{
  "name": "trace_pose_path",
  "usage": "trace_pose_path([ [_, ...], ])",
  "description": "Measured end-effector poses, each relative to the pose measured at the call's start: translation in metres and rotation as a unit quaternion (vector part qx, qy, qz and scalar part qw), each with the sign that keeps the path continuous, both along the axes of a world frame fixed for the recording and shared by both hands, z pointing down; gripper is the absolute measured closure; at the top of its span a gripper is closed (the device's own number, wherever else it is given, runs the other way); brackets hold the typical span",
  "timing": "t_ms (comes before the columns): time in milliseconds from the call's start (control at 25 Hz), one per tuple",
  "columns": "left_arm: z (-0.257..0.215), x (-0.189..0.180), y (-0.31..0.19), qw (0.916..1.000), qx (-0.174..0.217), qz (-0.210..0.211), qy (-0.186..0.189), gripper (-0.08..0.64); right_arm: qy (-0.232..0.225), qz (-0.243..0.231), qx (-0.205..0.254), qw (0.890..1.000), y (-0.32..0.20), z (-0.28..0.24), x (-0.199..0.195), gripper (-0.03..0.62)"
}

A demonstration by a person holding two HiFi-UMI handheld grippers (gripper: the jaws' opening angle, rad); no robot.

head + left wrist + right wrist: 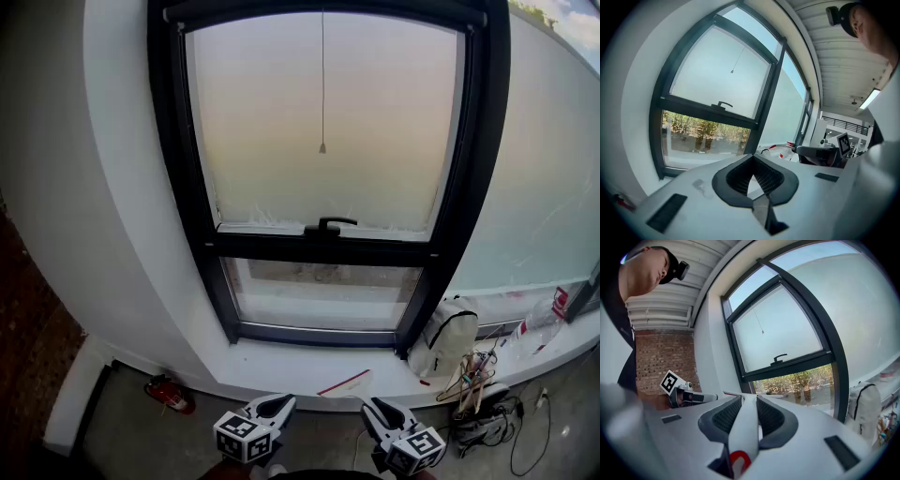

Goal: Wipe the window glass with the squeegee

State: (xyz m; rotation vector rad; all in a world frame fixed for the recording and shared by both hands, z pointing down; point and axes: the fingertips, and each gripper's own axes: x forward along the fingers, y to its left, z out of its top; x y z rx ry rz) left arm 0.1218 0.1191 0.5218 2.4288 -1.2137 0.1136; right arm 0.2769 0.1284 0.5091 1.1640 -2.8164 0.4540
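Observation:
The window has a black frame, a frosted upper pane with a black handle, and a clear lower pane. It fills the upper middle of the head view. My right gripper is low in front of the sill, shut on the white squeegee, whose red-edged blade lies over the sill. In the right gripper view the squeegee's white handle with a red mark runs between the jaws of the right gripper. My left gripper sits beside it, shut and holding nothing, as the left gripper shows.
A white sill runs under the window. A white backpack, a plastic bottle and tangled cables sit to the right. A red fire extinguisher lies on the floor at the left. A brick wall stands further left.

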Motion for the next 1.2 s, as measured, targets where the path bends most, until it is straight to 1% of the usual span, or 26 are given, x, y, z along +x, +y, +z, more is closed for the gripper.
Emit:
trace_pose_path([
  [160,0.002,0.005,0.003,1.0000,0.001,-0.004,-0.002,0.560,0.004,0.002,0.004,1.000,-0.003,-0.005,0.008,0.497],
  [400,0.002,0.017,0.005,0.9999,0.002,-0.016,-0.003,0.560,0.004,-0.015,0.007,1.000,-0.002,-0.005,0.018,0.497],
  [520,0.001,0.023,0.006,0.9997,0.003,-0.026,-0.001,0.560,0.002,-0.037,0.037,0.999,0.000,-0.009,0.022,0.497],
  [640,0.003,0.030,0.009,0.9994,0.003,-0.035,0.003,0.560,0.018,-0.055,0.065,0.996,0.004,-0.011,0.023,0.497],
  [760,0.010,0.036,0.009,0.9990,0.005,-0.045,0.003,0.560,0.037,-0.066,0.061,0.995,0.001,0.001,0.027,0.497],
  [880,0.020,0.039,0.014,0.9984,-0.004,-0.056,0.001,0.560,0.035,-0.075,0.056,0.995,-0.006,0.009,0.030,0.497],
  [1040,0.027,0.029,0.015,0.9973,-0.015,-0.072,-0.005,0.560,0.022,-0.084,0.054,0.995,-0.022,0.012,0.029,0.497],
  [1200,0.028,0.009,0.001,0.9957,-0.018,-0.091,-0.005,0.560,0.019,-0.096,0.062,0.993,-0.042,0.007,0.013,0.497],
])
